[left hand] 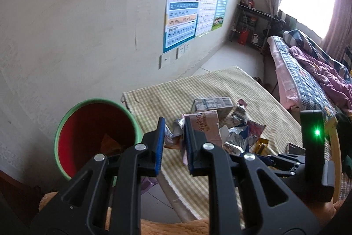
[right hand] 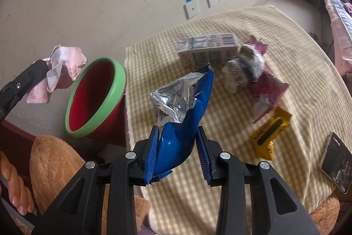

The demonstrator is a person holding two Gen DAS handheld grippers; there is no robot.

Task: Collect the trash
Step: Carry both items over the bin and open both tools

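Observation:
My left gripper (left hand: pixel 175 124) is shut on a crumpled pink carton (left hand: pixel 204 124), held above the table's near left corner; the carton also shows in the right wrist view (right hand: pixel 59 72), up left of the bin. My right gripper (right hand: pixel 177 131) is shut on a blue foil wrapper (right hand: pixel 184 122), lifted over the table edge. The red bin with a green rim (left hand: pixel 96 138) stands left of the table, with some orange trash inside; it also shows in the right wrist view (right hand: pixel 96 98). A milk carton (right hand: pixel 209 47), crumpled foil wrappers (right hand: pixel 246 69) and a yellow wrapper (right hand: pixel 268 133) lie on the checked cloth (right hand: pixel 297 41).
A phone (right hand: pixel 336 166) lies at the table's right edge. The wall (left hand: pixel 88 25) with posters is behind the bin. A bed (left hand: pixel 308 67) stands at right. An orange plush sleeve (right hand: pixel 55 160) is at lower left.

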